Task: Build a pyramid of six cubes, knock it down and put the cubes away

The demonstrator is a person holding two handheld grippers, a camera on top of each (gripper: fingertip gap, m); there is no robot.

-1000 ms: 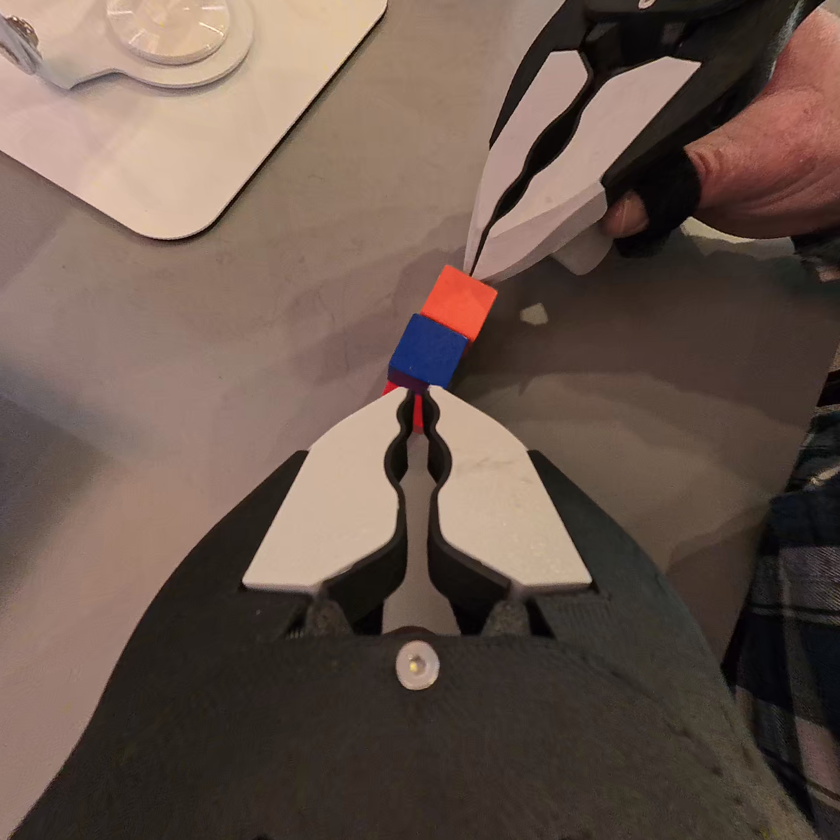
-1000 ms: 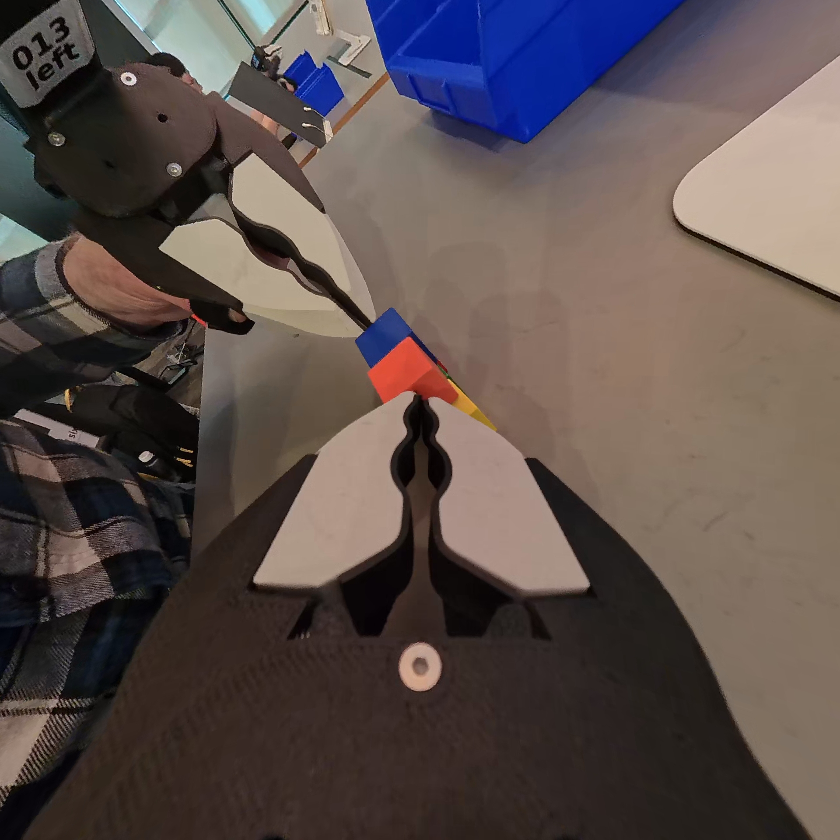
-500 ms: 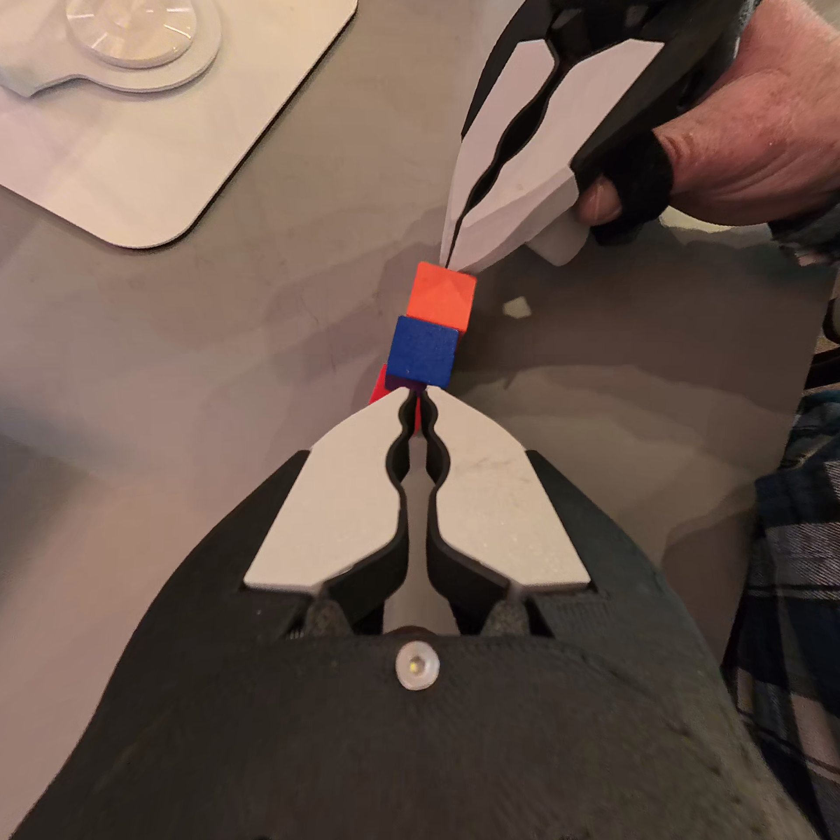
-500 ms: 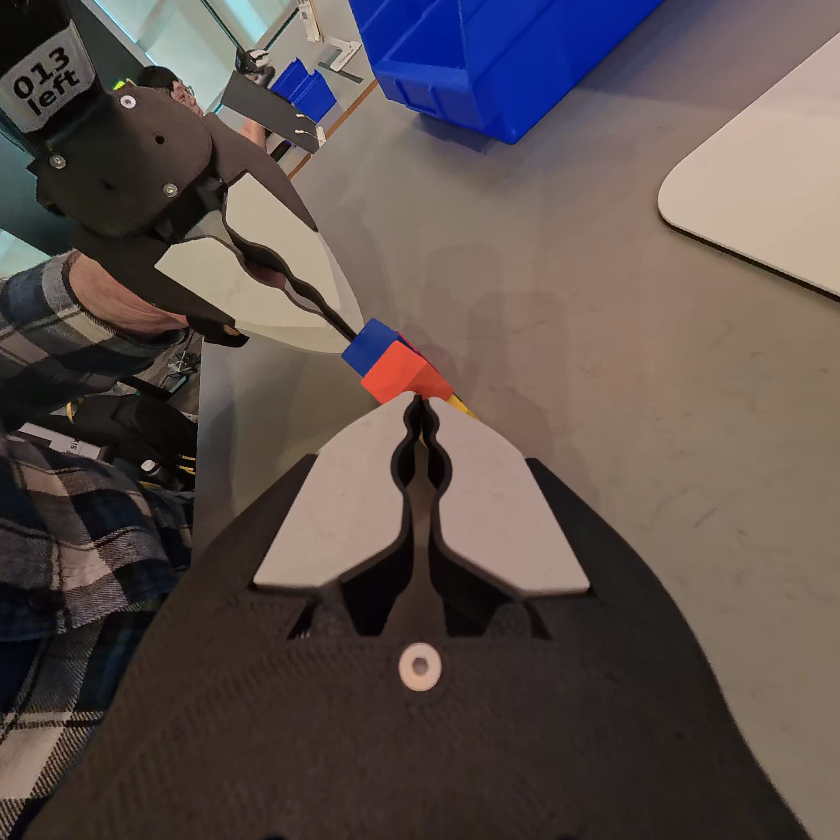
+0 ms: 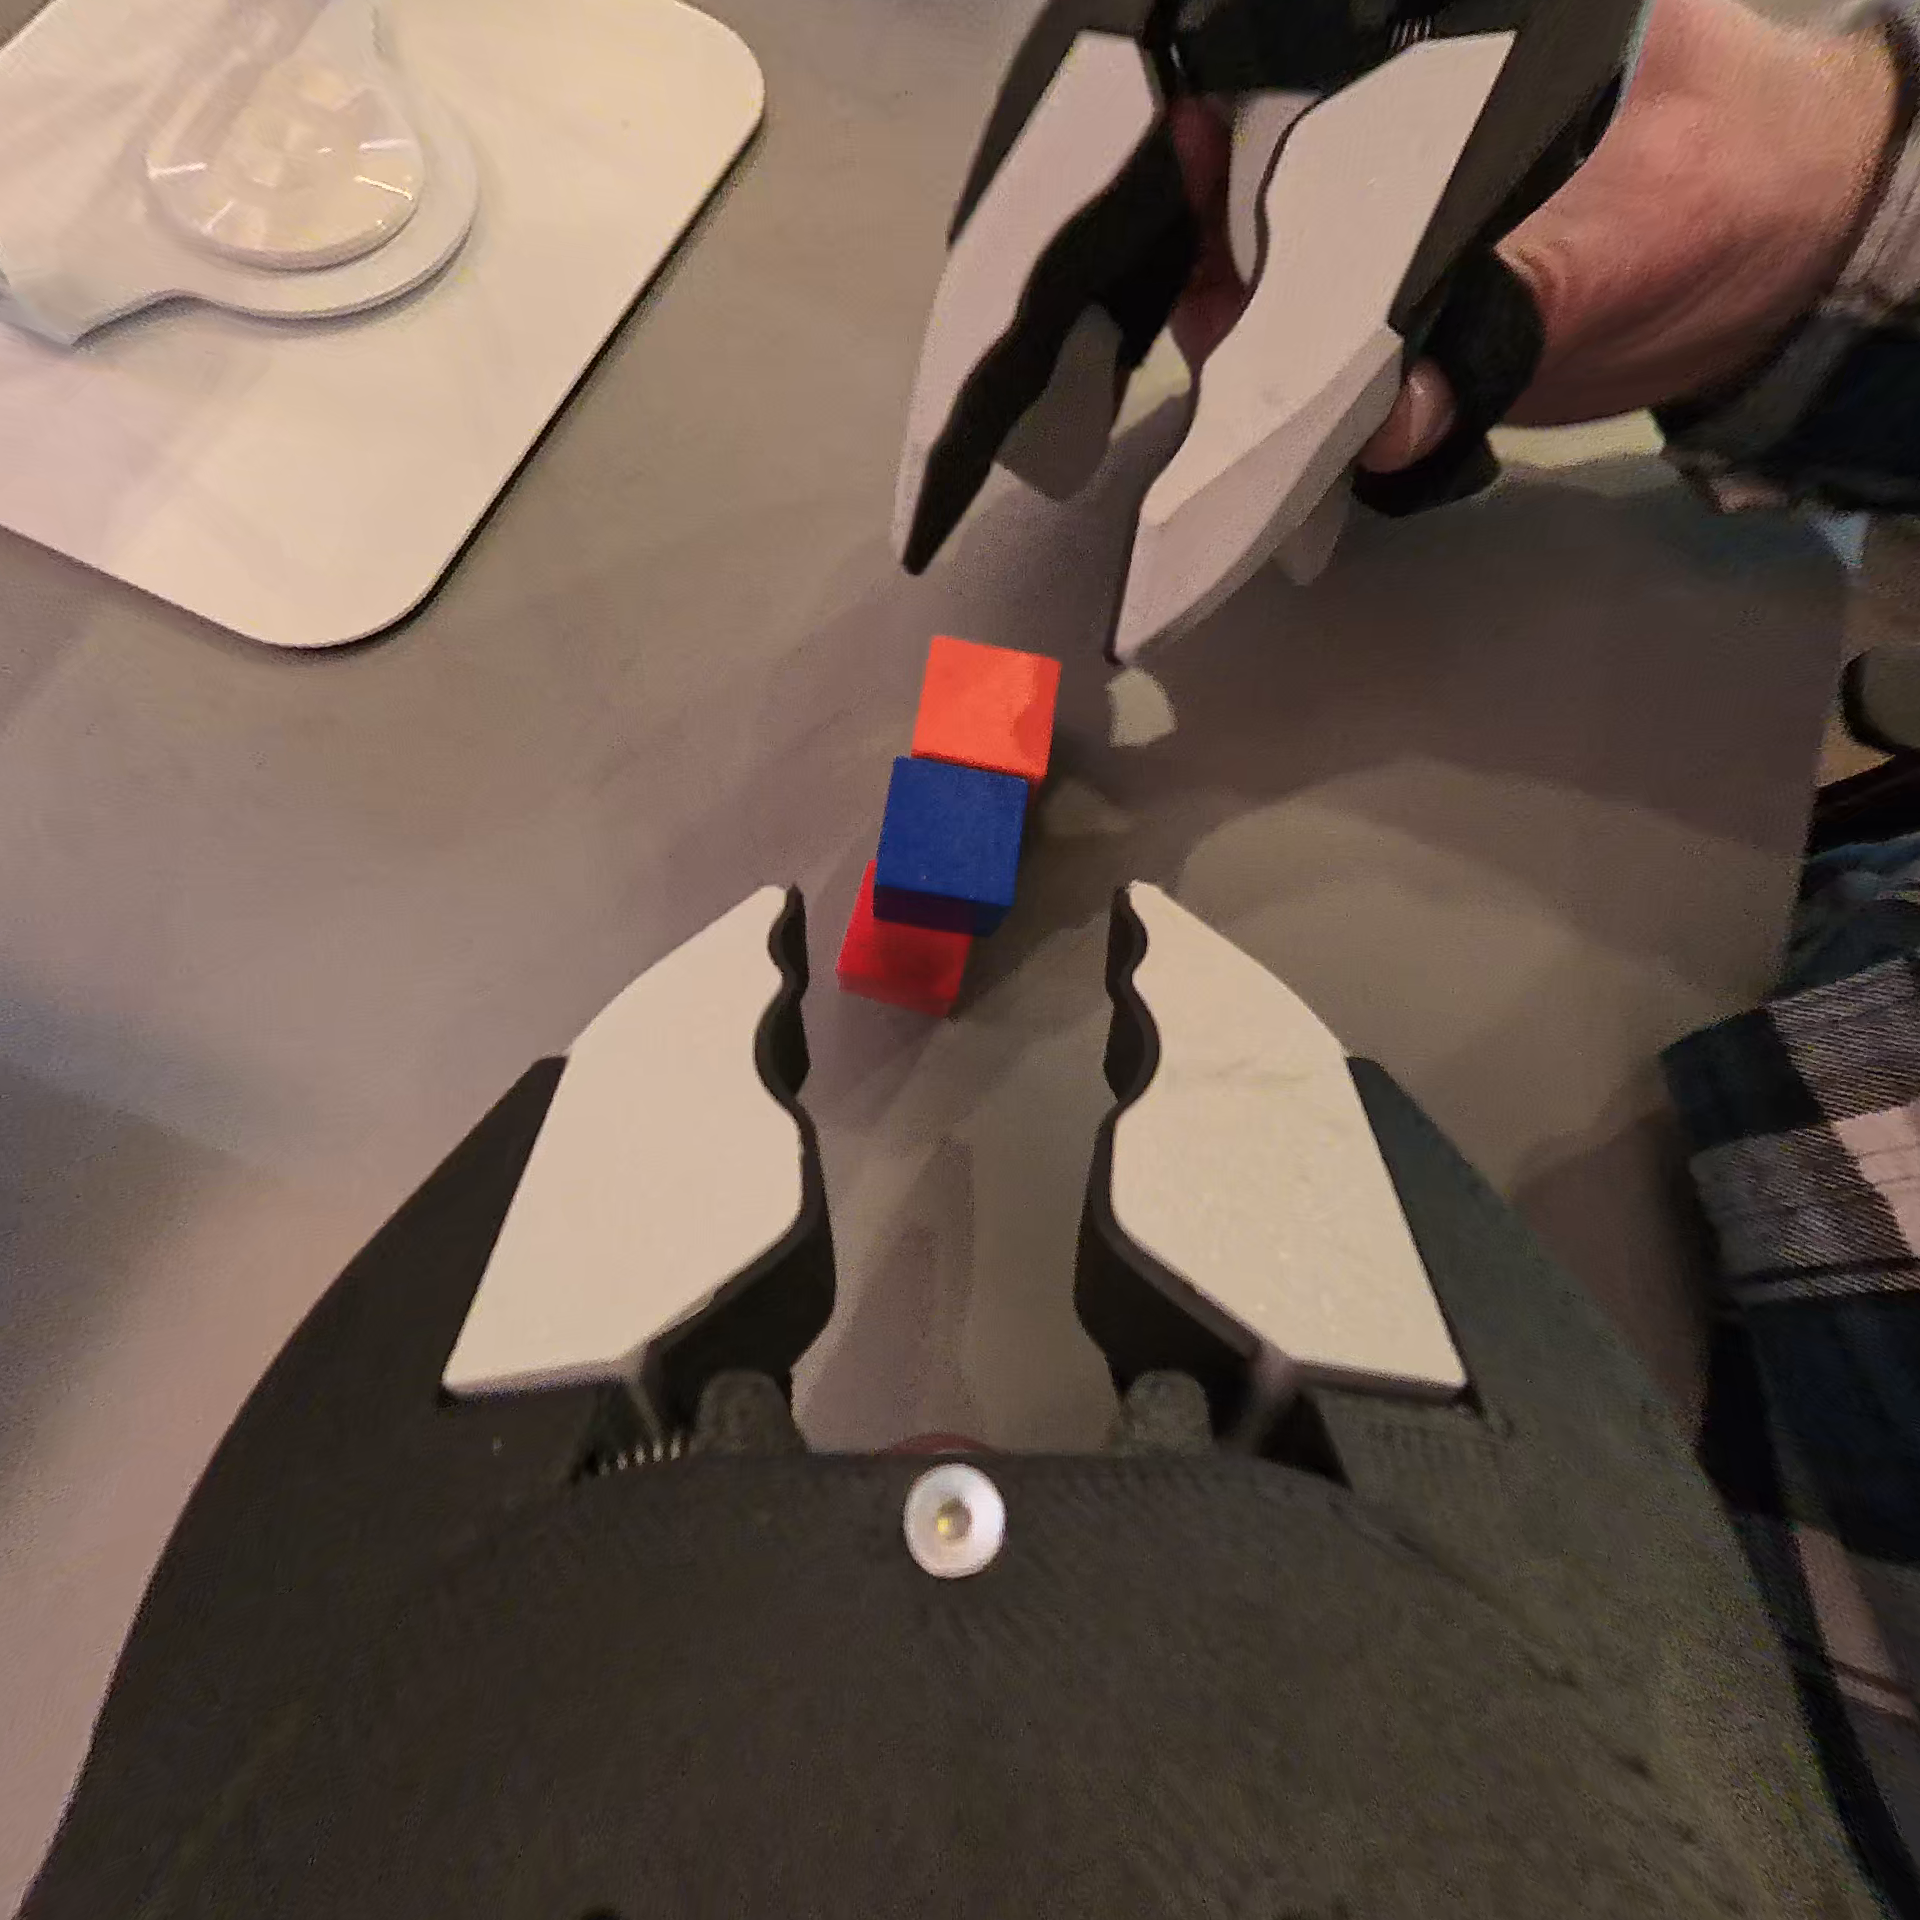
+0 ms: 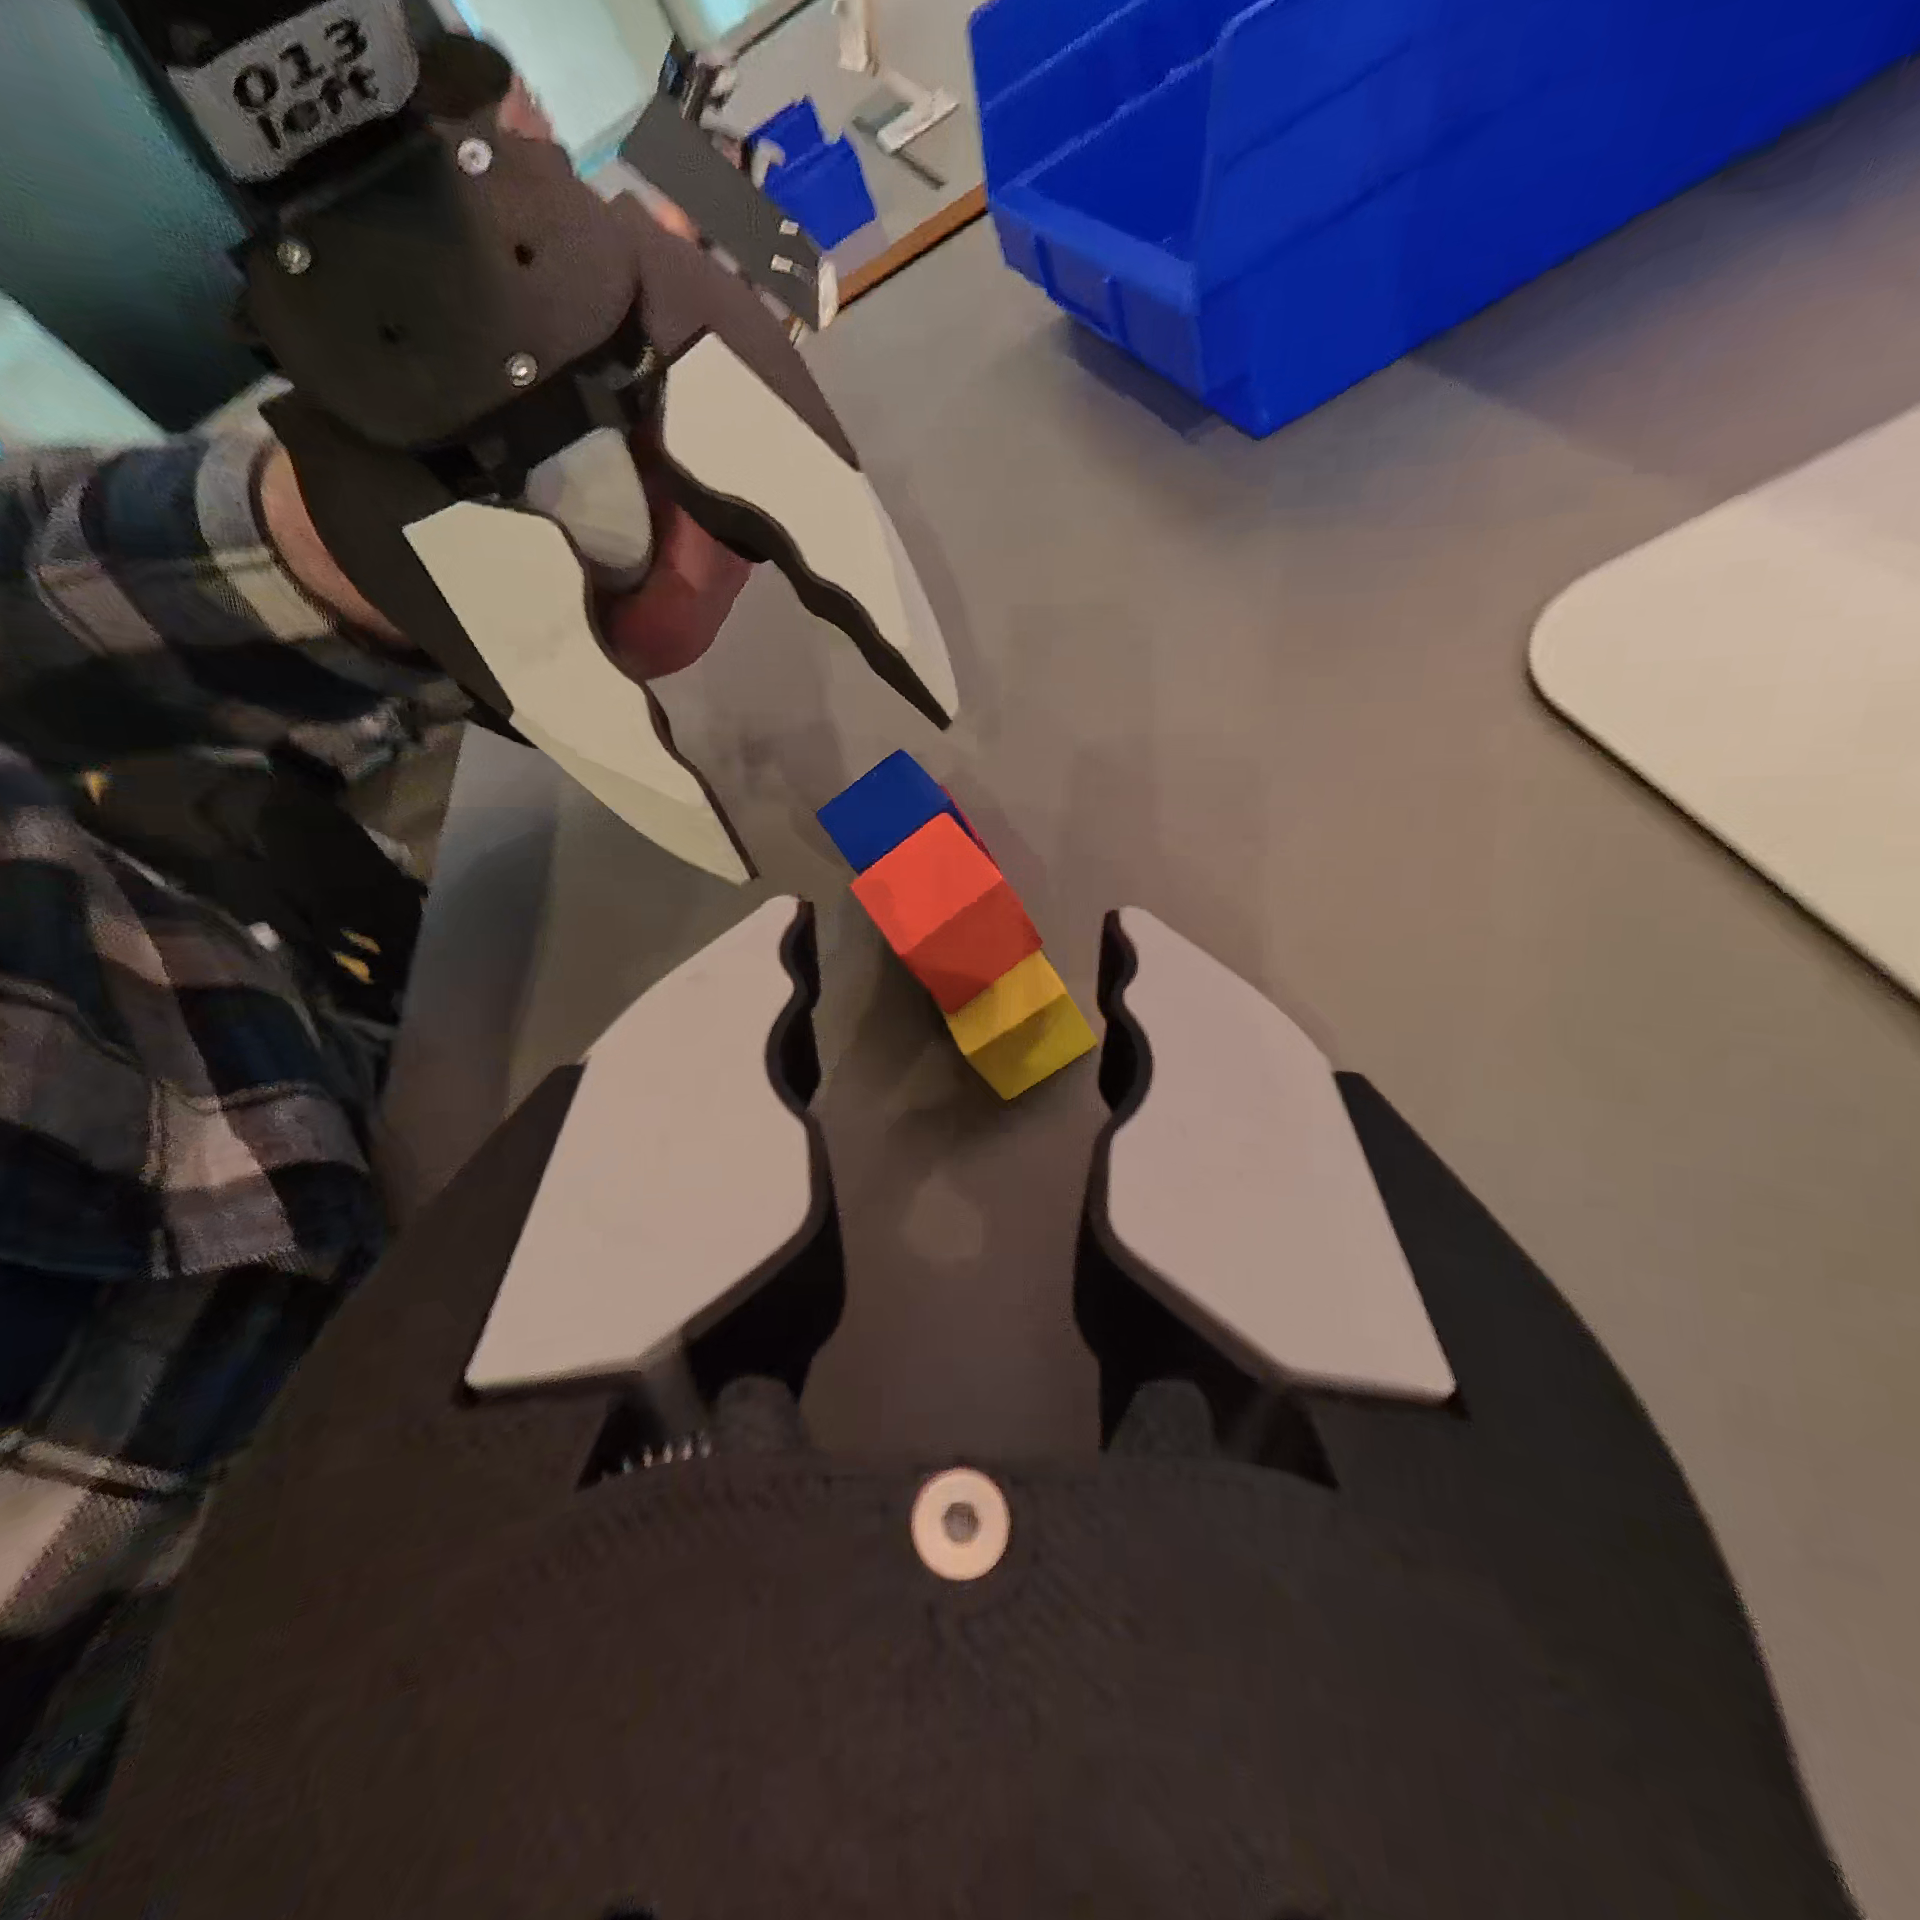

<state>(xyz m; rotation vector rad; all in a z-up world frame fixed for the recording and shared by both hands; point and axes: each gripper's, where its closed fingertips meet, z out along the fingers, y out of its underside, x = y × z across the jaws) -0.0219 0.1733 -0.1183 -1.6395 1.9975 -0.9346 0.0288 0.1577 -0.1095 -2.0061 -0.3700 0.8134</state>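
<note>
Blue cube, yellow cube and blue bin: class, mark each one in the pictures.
blue cube [image 5: 951, 831], left wrist view, middle of its top face
yellow cube [image 6: 1023, 1029], right wrist view, its near upper edge
blue bin [image 6: 1455, 208], right wrist view, its side wall

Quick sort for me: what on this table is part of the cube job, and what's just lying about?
Job:
orange cube
blue cube
red cube
yellow cube
left tongs, open
right tongs, open

Lying about:
white mat
blue bin

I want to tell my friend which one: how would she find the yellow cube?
Start at the grey table, between the two open claws. The small stack of cubes stands there; the yellow cube sits lowest, beneath the orange cube, nearest the right claw. It's the only yellow one.
</note>
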